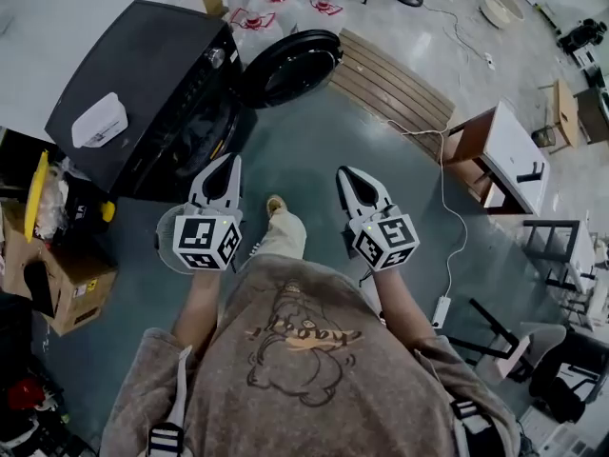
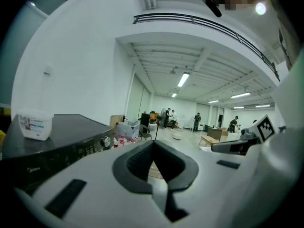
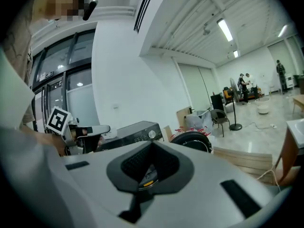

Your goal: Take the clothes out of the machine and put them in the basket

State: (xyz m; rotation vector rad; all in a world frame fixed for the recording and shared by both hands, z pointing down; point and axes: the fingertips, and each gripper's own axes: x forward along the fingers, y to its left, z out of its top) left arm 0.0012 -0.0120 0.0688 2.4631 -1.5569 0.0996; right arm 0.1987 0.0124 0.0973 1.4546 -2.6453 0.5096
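The black washing machine stands at the upper left, its round door swung open to the right. The dark drum opening faces me and I see no clothes in it. My left gripper is shut and empty, just short of the machine's front. My right gripper is level with it to the right, over the green floor, also shut and empty. In the left gripper view, the shut tips point past the machine. In the right gripper view, the tips aim toward the machine and door.
A white tub sits on the machine top. A pale round rim shows under the left gripper's cube. Cardboard boxes crowd the left, a wooden platform lies beyond the door, and a white table and cable are at right.
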